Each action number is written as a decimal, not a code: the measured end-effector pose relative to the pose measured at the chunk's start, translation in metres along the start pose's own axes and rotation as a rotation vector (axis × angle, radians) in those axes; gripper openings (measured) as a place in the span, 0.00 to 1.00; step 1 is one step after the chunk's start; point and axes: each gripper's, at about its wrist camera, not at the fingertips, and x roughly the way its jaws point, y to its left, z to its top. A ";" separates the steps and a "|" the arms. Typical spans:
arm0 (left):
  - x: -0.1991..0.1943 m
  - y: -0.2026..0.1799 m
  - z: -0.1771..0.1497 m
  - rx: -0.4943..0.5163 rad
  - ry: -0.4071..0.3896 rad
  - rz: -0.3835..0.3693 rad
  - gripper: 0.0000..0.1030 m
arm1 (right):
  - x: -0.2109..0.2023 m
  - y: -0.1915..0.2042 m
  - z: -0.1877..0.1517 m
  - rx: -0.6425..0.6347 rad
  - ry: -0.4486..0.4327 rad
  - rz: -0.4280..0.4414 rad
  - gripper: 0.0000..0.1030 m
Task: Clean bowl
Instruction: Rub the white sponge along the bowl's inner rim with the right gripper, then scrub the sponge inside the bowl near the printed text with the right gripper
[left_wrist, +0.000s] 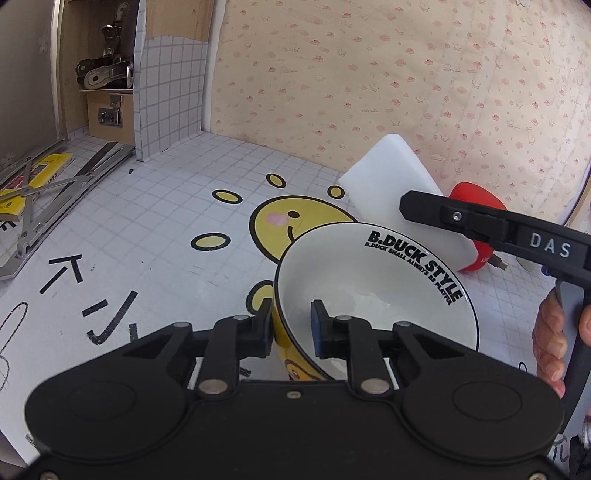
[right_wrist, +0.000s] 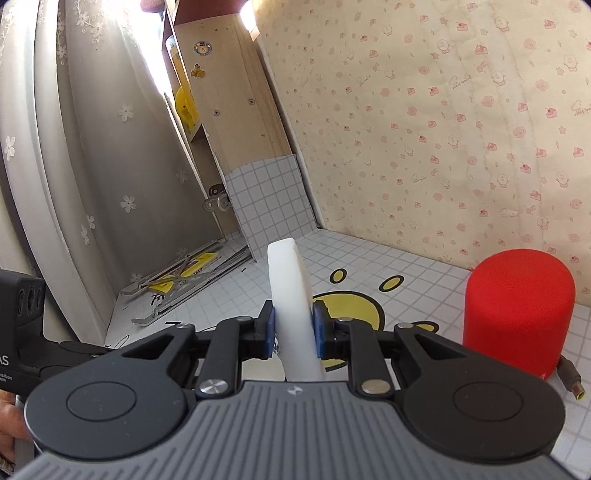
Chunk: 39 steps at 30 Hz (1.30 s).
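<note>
A bowl (left_wrist: 373, 280), white inside with black lettering on the rim and yellow outside, is tilted toward the camera in the left wrist view. My left gripper (left_wrist: 291, 326) is shut on its near rim, one pad outside the wall and one inside. Beyond the bowl, my right gripper (left_wrist: 413, 206) reaches in from the right, shut on a white sponge block (left_wrist: 391, 184) held above the bowl's far rim. In the right wrist view the right gripper (right_wrist: 293, 326) clamps the white sponge (right_wrist: 291, 295) edge-on between its blue pads. The bowl is hidden in that view.
A red cylindrical speaker (right_wrist: 517, 314) with a cable stands at the right by the patterned wall. The tiled table mat (left_wrist: 155, 229) carries a yellow smiley print. A folding metal stand over a yellow box (left_wrist: 33, 184) lies at the left, near a wooden shelf (left_wrist: 107, 74).
</note>
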 end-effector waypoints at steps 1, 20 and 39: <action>0.000 0.000 0.000 0.001 -0.001 0.003 0.21 | 0.004 0.002 0.001 -0.007 0.001 -0.004 0.22; 0.001 -0.001 -0.002 -0.010 0.012 -0.005 0.21 | -0.034 0.001 -0.005 -0.096 0.111 0.022 0.22; 0.001 -0.003 -0.004 0.006 0.006 0.008 0.23 | 0.004 0.010 0.010 -0.055 0.083 -0.011 0.22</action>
